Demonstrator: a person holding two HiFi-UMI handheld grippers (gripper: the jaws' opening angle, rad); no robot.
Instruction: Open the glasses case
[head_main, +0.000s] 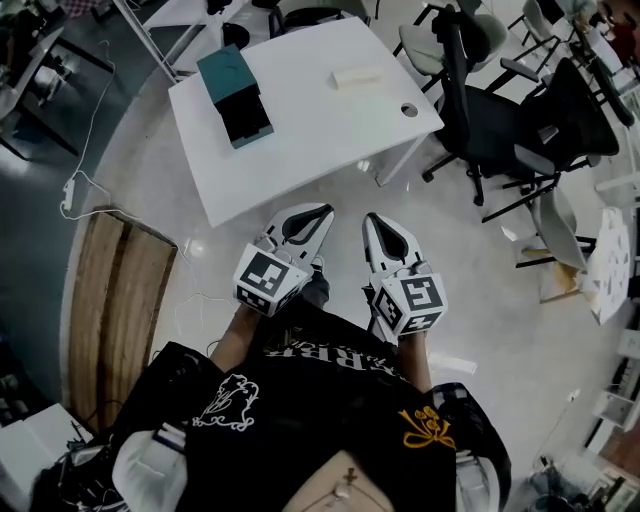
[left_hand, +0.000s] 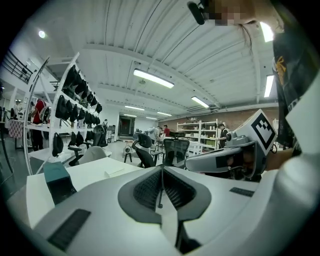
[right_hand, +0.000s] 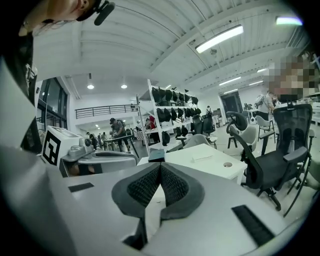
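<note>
A pale, flat oblong case (head_main: 358, 77) lies near the far edge of the white table (head_main: 300, 150); it looks like the glasses case. It also shows small in the left gripper view (left_hand: 116, 171) and the right gripper view (right_hand: 202, 156). My left gripper (head_main: 322, 212) and right gripper (head_main: 372, 220) hang side by side over the floor, short of the table's near edge and pointing toward it. In their own views the left gripper (left_hand: 161, 170) and the right gripper (right_hand: 160, 166) have their dark pads pressed together with nothing between them.
A teal and black box (head_main: 234, 95) stands on the table's left part. A round cable hole (head_main: 409, 110) sits near the table's right corner. Black office chairs (head_main: 520, 130) crowd the right side. A wooden board (head_main: 110, 300) and a white cable (head_main: 85, 180) lie on the floor at left.
</note>
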